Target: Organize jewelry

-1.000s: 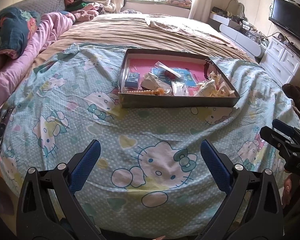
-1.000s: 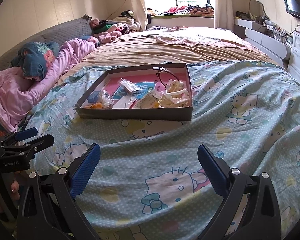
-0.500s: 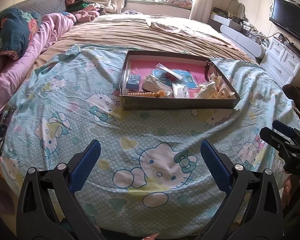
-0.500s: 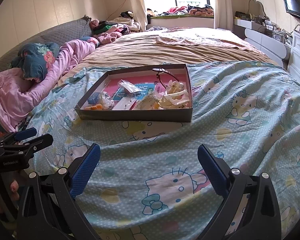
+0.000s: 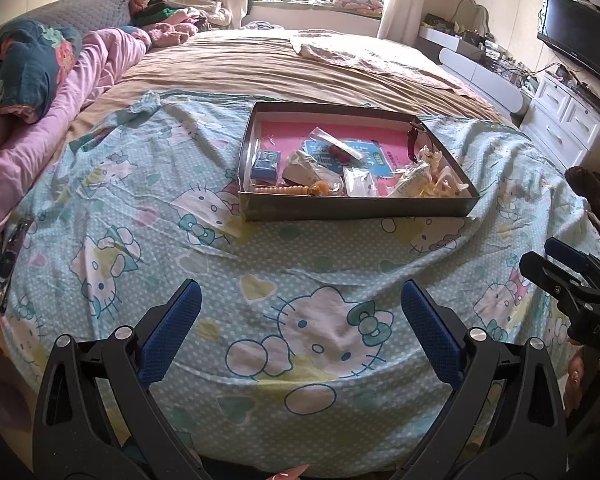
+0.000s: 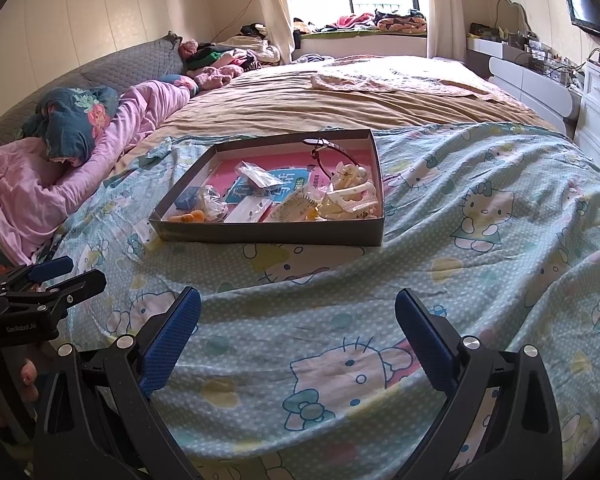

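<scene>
A shallow grey box (image 5: 356, 208) (image 6: 272, 234) with a pink floor lies on the Hello Kitty bedsheet. It holds a cream bead string (image 5: 278, 190), a small blue box (image 5: 266, 165), clear plastic packets (image 5: 356, 180), white hair clips (image 6: 352, 196) and a dark red bracelet (image 6: 326, 152). My left gripper (image 5: 300, 316) is open and empty, over the sheet short of the box. My right gripper (image 6: 298, 320) is open and empty, also short of the box. Each gripper shows at the edge of the other's view.
Pink bedding and a blue floral pillow (image 5: 28, 64) lie at the left. A tan blanket (image 5: 280, 68) covers the far bed. White drawers (image 5: 564, 120) and a wall TV (image 5: 580, 44) stand at the right. A dark object (image 5: 10, 252) lies at the sheet's left edge.
Both views have shifted slightly, with the box a little lower in the left wrist view. Both grippers stay open and nothing in the box has moved.
</scene>
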The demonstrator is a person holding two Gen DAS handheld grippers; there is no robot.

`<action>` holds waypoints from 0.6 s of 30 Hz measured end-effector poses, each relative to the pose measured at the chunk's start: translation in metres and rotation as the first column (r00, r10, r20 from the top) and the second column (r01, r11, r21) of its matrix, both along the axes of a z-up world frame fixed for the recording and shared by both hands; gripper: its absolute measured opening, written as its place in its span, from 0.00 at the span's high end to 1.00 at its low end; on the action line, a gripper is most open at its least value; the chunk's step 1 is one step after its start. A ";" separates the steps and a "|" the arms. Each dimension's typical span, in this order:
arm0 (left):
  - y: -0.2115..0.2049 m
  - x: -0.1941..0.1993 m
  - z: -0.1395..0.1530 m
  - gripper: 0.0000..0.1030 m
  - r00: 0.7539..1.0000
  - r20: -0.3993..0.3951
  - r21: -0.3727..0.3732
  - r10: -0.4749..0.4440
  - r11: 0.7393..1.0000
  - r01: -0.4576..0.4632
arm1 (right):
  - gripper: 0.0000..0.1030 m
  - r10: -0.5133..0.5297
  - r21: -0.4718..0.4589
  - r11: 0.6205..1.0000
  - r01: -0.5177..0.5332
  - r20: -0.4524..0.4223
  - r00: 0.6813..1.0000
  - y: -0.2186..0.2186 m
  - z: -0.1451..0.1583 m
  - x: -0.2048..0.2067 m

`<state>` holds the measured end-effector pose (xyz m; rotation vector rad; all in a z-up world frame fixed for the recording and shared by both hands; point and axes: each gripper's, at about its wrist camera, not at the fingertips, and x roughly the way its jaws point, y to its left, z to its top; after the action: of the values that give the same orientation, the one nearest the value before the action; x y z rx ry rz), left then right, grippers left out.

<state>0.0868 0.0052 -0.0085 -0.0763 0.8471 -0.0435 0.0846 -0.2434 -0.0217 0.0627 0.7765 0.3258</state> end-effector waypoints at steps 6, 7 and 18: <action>0.000 0.001 0.000 0.09 1.000 -0.001 0.000 0.001 1.000 -0.001 | 0.06 0.000 0.000 1.000 0.000 0.002 1.000 0.000 0.000 0.000; -0.001 0.000 0.000 0.09 1.000 -0.001 0.000 0.001 1.000 -0.001 | 0.06 0.001 0.000 1.000 -0.001 0.002 1.000 0.000 0.000 0.000; -0.002 0.000 -0.001 0.09 1.000 -0.001 -0.003 -0.003 1.000 0.003 | 0.06 0.000 -0.001 1.000 0.000 0.005 1.000 -0.001 0.001 0.000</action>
<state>0.0868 0.0033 -0.0095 -0.0778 0.8482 -0.0471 0.0850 -0.2447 -0.0202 0.0611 0.7721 0.3260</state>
